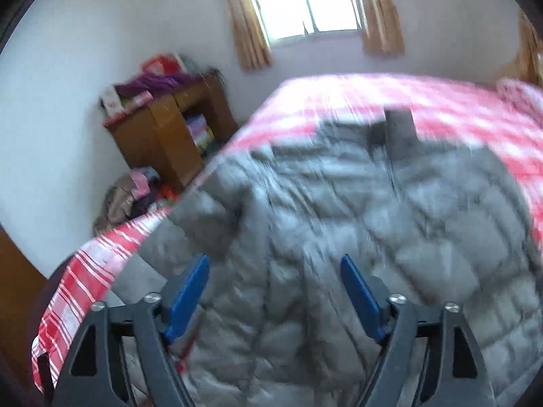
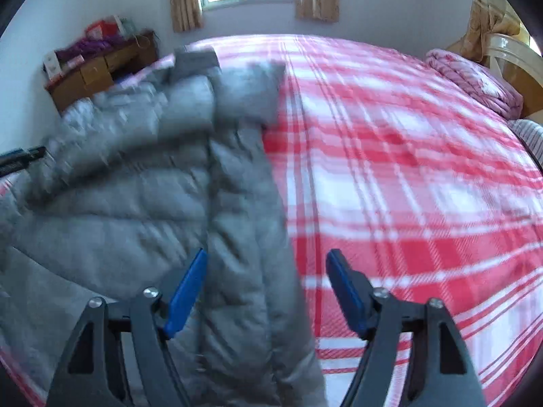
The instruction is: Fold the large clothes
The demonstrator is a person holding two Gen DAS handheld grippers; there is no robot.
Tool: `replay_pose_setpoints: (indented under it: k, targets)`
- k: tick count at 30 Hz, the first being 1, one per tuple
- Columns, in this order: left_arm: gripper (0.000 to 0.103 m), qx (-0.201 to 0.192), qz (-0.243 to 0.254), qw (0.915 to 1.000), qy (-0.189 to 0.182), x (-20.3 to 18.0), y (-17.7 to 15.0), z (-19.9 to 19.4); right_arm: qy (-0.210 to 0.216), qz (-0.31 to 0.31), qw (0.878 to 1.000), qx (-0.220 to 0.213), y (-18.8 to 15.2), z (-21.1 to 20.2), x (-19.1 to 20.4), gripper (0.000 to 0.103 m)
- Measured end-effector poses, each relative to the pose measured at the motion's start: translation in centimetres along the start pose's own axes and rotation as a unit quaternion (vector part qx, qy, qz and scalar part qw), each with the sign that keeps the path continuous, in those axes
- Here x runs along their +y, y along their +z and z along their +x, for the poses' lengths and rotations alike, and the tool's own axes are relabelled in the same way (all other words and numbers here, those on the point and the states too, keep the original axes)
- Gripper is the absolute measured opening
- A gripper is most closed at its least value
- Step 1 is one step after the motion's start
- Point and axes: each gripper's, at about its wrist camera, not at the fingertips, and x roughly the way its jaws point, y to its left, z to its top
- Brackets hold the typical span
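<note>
The grey quilted down jacket (image 2: pixel 142 183) is spread on the red plaid bed sheet (image 2: pixel 407 176), near the bed's left edge, one sleeve already laid across its body. Puffy, slippery fabric of this kind is judged likely to spring back or slide off the edge if only a thin layer is caught. Both views are blurred. The left tool (image 1: pixel 275 291) is held wide apart above the jacket, gripping nothing; the right tool (image 2: pixel 266 288) is likewise spread, empty, over the jacket's right edge.

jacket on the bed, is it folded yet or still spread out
Partly folded. The grey jacket lies on the plaid bed with a sleeve laid across its body, but the body itself is full length. Both grippers are open above it.
</note>
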Motion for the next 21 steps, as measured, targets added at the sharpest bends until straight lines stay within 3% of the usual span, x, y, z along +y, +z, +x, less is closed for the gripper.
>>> replay_pose_setpoints:
  k: [4, 8, 13, 17, 21]
  targets:
    - [0.089, -0.018, -0.011, 0.9994, -0.028, -1.7, 1.6, 0.3, -0.006, -0.005, 0.998, -0.070, 5.1, -2.9, 0.9, 0.073]
    - [0.089, 0.009, 0.002, 0.9998, -0.016, -4.2, 1.3, 3.8, -0.014, -0.012, 0.994, -0.106, 10.3, 0.4, 3.0, 0.073]
    - [0.089, 0.079, -0.003, 0.9969, 0.006, -5.1, -0.3, 9.6, -0.012, -0.049, 0.996, -0.078, 12.4, 8.0, 6.1, 0.073]
    - [0.093, 0.089, -0.009, 0.9960, -0.008, -4.9, -1.6, 11.4, -0.017, -0.072, 0.997, -0.029, 11.6, 12.8, 6.9, 0.073]
    - [0.096, 0.098, 0.002, 0.9952, -0.003, -5.7, -1.8, 12.0, -0.012, -0.067, 0.998, -0.004, 10.6, 14.4, 6.4, 0.074]
